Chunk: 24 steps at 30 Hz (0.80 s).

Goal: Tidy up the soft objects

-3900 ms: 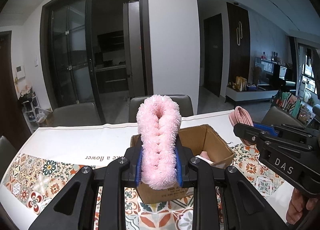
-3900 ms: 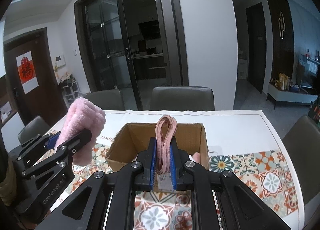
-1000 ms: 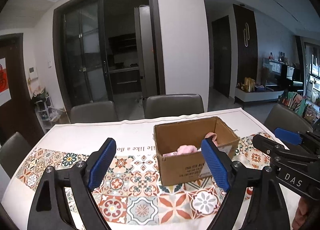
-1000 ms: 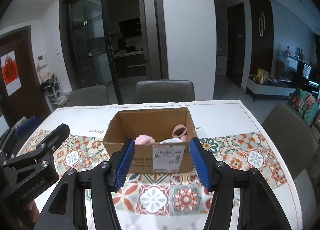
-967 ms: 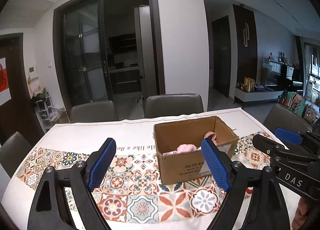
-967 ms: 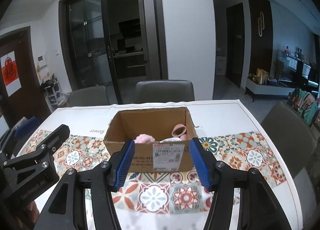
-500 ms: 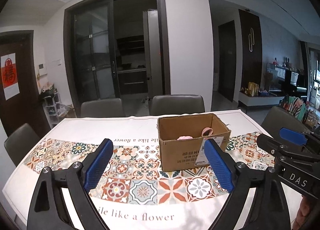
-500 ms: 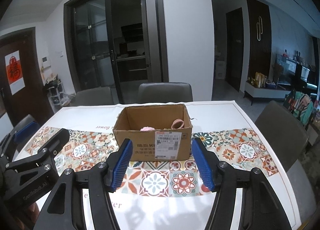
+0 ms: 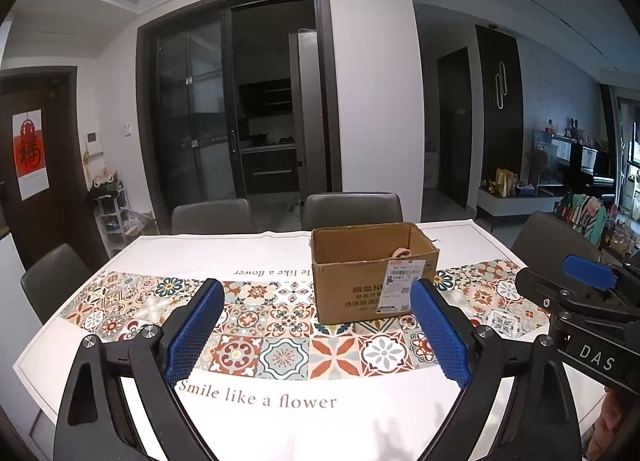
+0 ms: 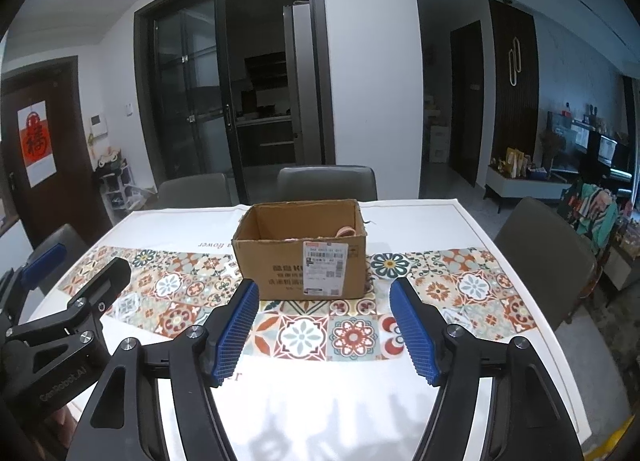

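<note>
Table [image 9: 120, 261] w/ box [image 9: 352, 293], tools [image 9: 316, 301] apart

An open brown cardboard box [image 10: 300, 257] stands upright on the patterned tablecloth [image 10: 352, 335]; a pink looped soft band [image 10: 346, 230] lies inside against its far right corner.

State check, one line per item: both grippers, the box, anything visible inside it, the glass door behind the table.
left gripper: open, empty, above the tablecloth
right gripper: open, empty, facing the box
cardboard box: upright on the tablecloth, top open
pink loop: inside the box, only its top shows above the rim
sliding glass door: partly open, dark kitchen behind
</note>
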Each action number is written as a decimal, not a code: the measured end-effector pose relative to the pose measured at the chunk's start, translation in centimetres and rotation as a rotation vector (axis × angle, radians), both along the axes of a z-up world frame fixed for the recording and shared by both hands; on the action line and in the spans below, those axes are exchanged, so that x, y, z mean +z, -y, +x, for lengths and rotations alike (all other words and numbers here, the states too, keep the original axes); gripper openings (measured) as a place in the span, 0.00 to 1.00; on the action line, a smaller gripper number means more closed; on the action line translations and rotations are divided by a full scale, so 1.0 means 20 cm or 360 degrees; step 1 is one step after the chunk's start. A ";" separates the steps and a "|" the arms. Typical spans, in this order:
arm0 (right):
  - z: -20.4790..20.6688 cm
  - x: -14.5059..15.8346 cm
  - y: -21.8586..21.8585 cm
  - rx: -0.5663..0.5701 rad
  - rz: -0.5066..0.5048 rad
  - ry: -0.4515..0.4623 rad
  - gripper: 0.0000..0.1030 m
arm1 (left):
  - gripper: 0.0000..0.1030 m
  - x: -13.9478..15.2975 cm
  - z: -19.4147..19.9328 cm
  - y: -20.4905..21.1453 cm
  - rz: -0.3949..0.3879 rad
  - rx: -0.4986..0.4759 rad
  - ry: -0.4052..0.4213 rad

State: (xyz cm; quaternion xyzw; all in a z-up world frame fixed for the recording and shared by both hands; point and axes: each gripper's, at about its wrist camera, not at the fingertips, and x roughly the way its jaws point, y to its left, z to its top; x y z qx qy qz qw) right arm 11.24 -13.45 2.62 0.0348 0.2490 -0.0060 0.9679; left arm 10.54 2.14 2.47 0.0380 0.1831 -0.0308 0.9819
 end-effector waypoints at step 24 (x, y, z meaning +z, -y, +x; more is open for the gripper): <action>-0.21 0.03 0.07 0.0021 0.0020 0.0030 0.67 | 1.00 0.04 -0.20 0.03 -0.0015 0.0004 0.0044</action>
